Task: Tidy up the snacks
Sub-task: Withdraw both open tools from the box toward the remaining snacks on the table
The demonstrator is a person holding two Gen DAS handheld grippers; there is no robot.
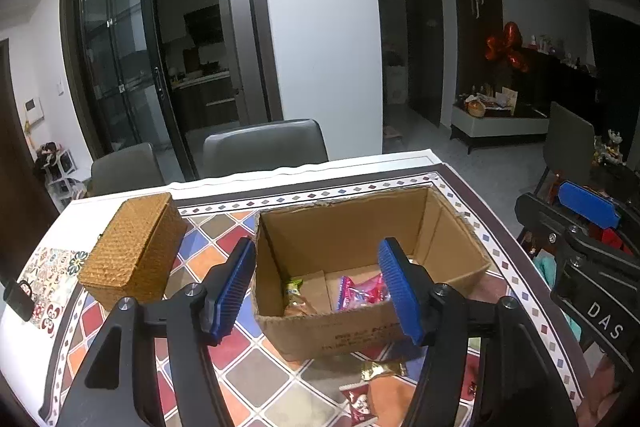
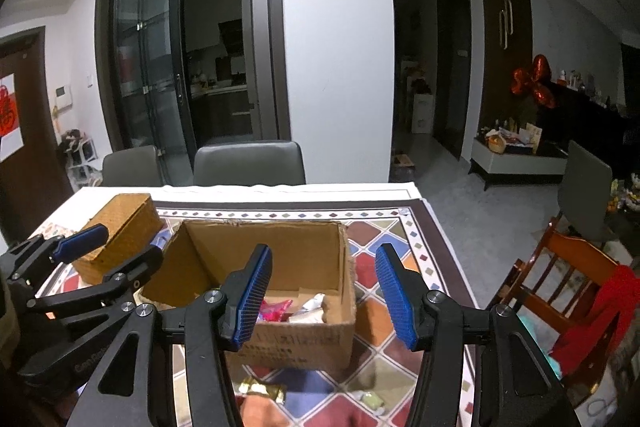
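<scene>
left tool (image 1: 318, 291): open, empty | right tool (image 2: 324, 293): open, empty | cardboard box (image 1: 360, 331): ahead below both

Both wrist cameras look forward and slightly down, sharing the near cardboard box (image 1: 360, 247) and table (image 2: 416, 227).

table (image 1: 472, 187), patterned cloth | cardboard box (image 1: 360, 227) | wicker basket (image 1: 132, 251) | loose snacks (image 1: 382, 371)

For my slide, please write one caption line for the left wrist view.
Open left gripper above a cardboard box holding snacks; a gold wrapper lies on the tablecloth.
</scene>
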